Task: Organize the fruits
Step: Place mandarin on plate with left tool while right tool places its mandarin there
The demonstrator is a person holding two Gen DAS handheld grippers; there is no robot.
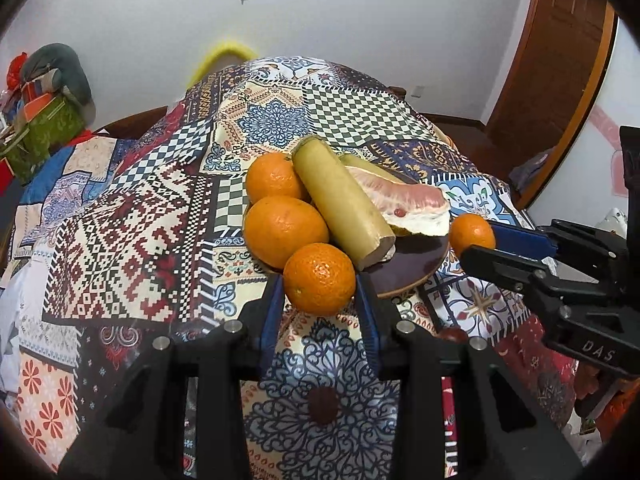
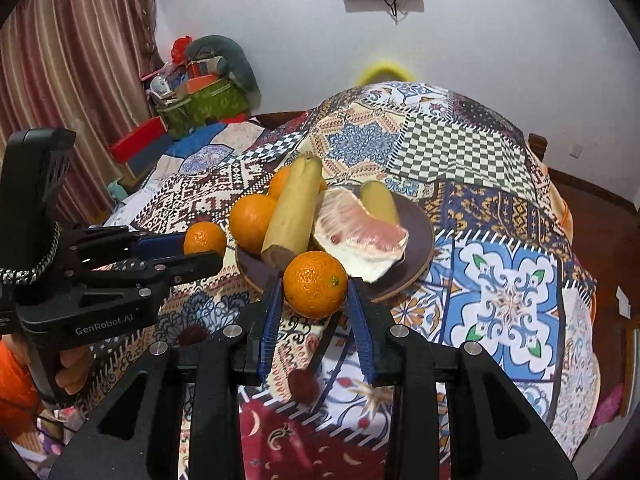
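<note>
A dark round plate [image 1: 416, 268] [image 2: 420, 224] on the patterned tablecloth holds two oranges [image 1: 285, 231] [image 2: 252, 222], two yellow-green sugarcane pieces [image 1: 340, 200] [image 2: 296, 208] and a pink pomelo wedge [image 1: 404, 204] [image 2: 360, 236]. My left gripper [image 1: 320, 280] is shut on an orange [image 1: 319, 278] at the plate's near left edge; this gripper [image 2: 202, 246] and its orange [image 2: 205, 238] also show in the right wrist view. My right gripper [image 2: 314, 284] is shut on another orange [image 2: 315, 283] at the plate's near edge; that orange [image 1: 472, 235] also shows in the left wrist view, held by the right gripper [image 1: 478, 240].
Small dark red fruits lie on the cloth near me [image 1: 323, 404] [image 1: 452, 336] [image 2: 305, 386] [image 2: 193, 335]. A pile of boxes and a grey cushion [image 1: 48, 92] [image 2: 200, 88] stands at the far left. A wooden door [image 1: 560, 60] is at the right.
</note>
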